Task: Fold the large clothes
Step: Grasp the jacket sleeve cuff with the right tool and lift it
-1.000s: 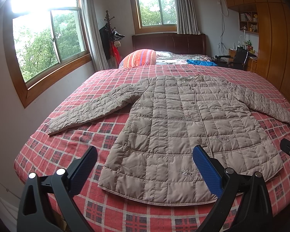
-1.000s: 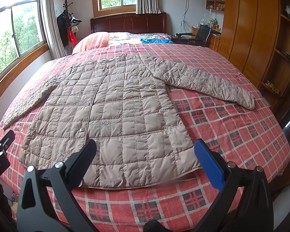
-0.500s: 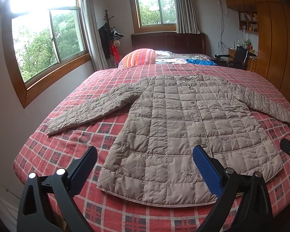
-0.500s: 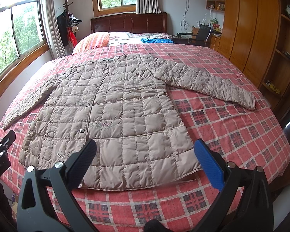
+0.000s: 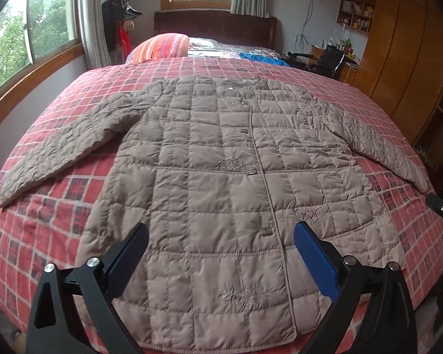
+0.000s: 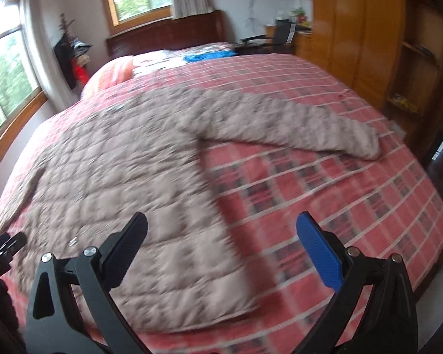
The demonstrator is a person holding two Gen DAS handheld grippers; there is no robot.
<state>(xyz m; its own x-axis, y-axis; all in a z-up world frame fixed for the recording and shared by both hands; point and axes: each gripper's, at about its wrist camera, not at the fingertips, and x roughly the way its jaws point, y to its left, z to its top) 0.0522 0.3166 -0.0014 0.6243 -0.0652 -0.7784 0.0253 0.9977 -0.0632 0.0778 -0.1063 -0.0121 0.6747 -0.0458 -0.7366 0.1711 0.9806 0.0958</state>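
A large beige quilted jacket (image 5: 221,177) lies flat, front up, on the red plaid bed (image 5: 73,100), both sleeves spread out. My left gripper (image 5: 221,253) is open above the jacket's lower front, holding nothing. In the right wrist view the jacket (image 6: 127,177) is blurred; its right sleeve (image 6: 295,124) stretches toward the bed's right edge. My right gripper (image 6: 221,242) is open over the jacket's right hem side, empty. The tip of the right gripper (image 5: 440,203) shows at the left wrist view's right edge.
A striped pillow (image 5: 162,45) and a blue cloth (image 5: 262,58) lie near the headboard (image 5: 215,29). Wooden wardrobes (image 6: 354,29) line the right wall, windows (image 5: 47,17) the left. A coat rack (image 5: 124,23) stands in the corner.
Both grippers have moved forward over the bed, closer to the jacket. The right wrist view has swung right and tilted, now blurred by motion. The jacket has not moved.
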